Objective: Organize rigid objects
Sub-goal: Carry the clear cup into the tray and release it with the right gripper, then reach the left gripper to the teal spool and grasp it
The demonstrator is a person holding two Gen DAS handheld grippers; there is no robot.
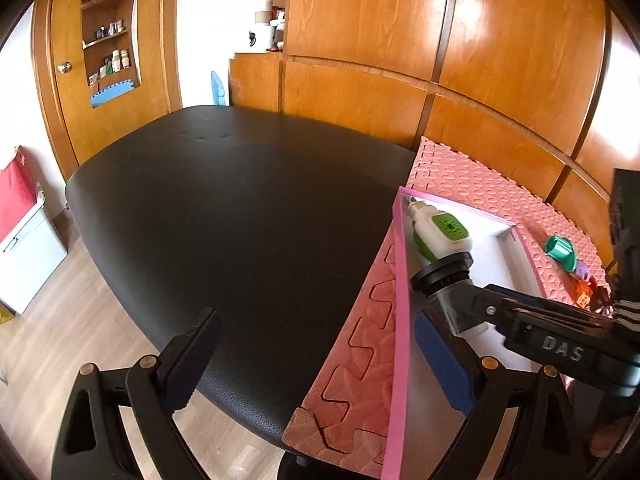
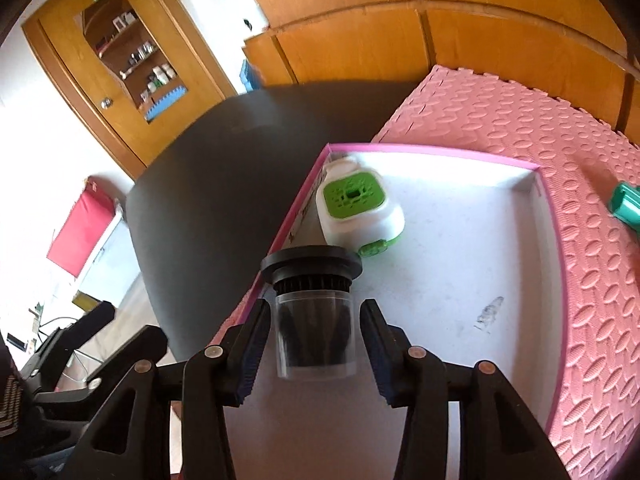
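A: From the left wrist, what's sorted so far?

B: A white-and-green device (image 1: 438, 232) already lies in the pink-rimmed tray (image 1: 401, 280), up in its far corner. The tray sits on the pink foam mat (image 1: 480, 184), which covers one end of the black bench (image 1: 240, 220). The right hand-held gripper (image 1: 460, 312) reaches in over the tray with a clear canister with a black cap (image 1: 442, 278) between its fingers.

A: And the left hand-held gripper (image 1: 316, 356)?

B: Spread wide with nothing in it, hovering over the bench edge and the tray's near rim. Still loose on the mat beyond the tray: a teal cylinder (image 1: 559, 249) and a little cluster of small coloured toys (image 1: 588, 284).

A: Now the right wrist.

B: The canister (image 2: 314, 320) is low over the tray's white floor (image 2: 460, 280), just in front of the device (image 2: 358, 212). One pad seems to touch its wall; a sliver of gap shows at the other finger (image 2: 374, 340), so the right hand-held gripper (image 2: 314, 344) looks eased off rather than pinching.

A: So, progress?

B: I'd say one item is stowed and a second is being set down; the teal cylinder (image 2: 626, 202) and the small toys are left.
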